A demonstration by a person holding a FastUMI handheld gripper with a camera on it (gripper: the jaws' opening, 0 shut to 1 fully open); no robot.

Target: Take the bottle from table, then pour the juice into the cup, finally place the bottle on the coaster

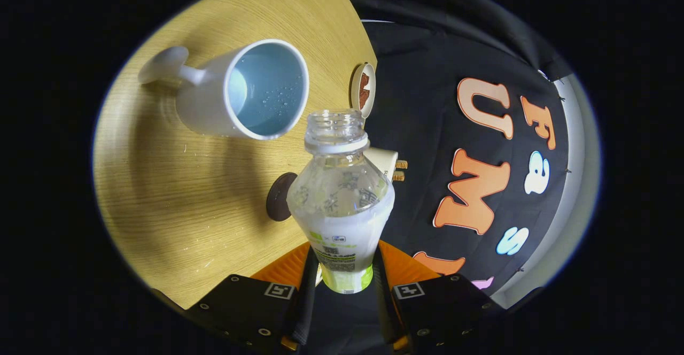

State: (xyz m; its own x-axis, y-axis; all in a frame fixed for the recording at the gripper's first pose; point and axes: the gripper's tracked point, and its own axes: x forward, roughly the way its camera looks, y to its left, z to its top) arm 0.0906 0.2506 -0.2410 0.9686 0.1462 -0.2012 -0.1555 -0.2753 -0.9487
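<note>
In the gripper view, the hand-held gripper [342,277] has both fingers clamped on the lower, labelled part of the bottle [342,200], one finger pressed on each side. The bottle is uncapped, its open threaded mouth pointing ahead and away from the fingers, and a pale liquid fills its lower body while the clear shoulder above looks empty. Beyond the mouth and off to the left sits the cup [251,90], a white mug with a pale blue inside, droplets clinging to its inner wall, its handle sticking out on the far side. The bottle's mouth is close to the cup's rim but apart from it. A dark round coaster [278,197] lies on the wooden tabletop [176,200] just beside the bottle's shoulder, partly hidden behind it. A white plug [386,163] with brass pins peeks out behind the bottle's neck, and a small round dish [363,90] rests at the tabletop's edge.
</note>
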